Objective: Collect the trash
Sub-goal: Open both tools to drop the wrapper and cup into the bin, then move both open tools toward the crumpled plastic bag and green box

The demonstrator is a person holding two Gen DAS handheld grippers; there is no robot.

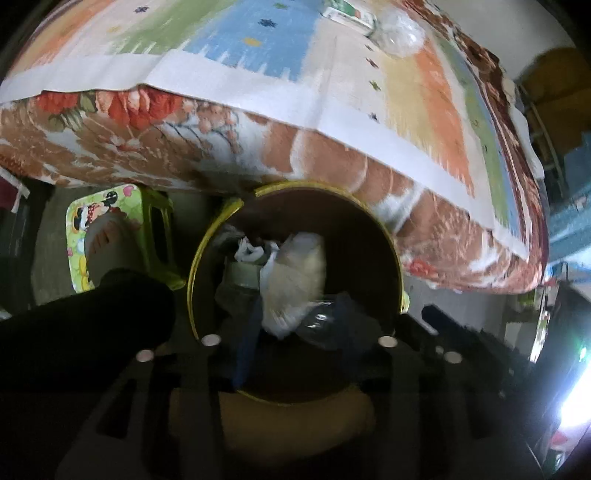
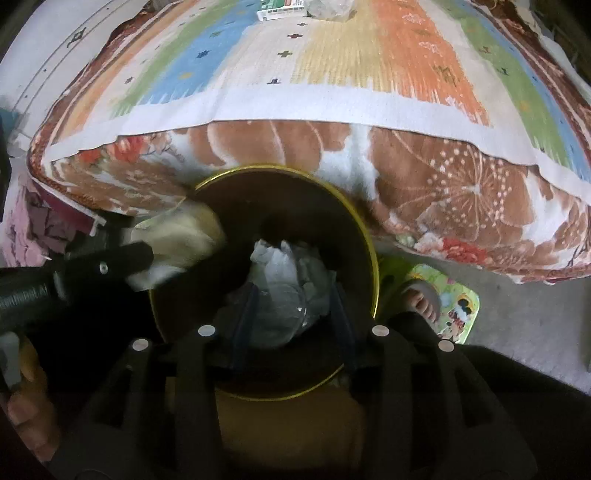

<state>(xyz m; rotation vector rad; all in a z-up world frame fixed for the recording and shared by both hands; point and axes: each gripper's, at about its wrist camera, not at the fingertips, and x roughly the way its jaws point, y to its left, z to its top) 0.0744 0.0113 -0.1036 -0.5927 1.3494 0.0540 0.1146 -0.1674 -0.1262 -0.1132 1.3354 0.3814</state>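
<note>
A bed [image 2: 295,92] with a striped mat fills the background, a carton [image 2: 280,9] far back on it. Against its side stands a round bin [image 2: 369,258] holding crumpled trash. The left gripper [image 1: 295,314] and right gripper [image 2: 291,314] point down over it, jaws parted around a pale bag [image 1: 295,273] and clear plastic [image 2: 284,295]; whether the pads press is unclear.

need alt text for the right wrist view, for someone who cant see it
The right gripper hangs over a round, yellow-rimmed trash bin with a crumpled clear plastic bag between its open fingers. The left gripper reaches in beside it with a pale wad. Behind is a bed under a striped mat.
</note>
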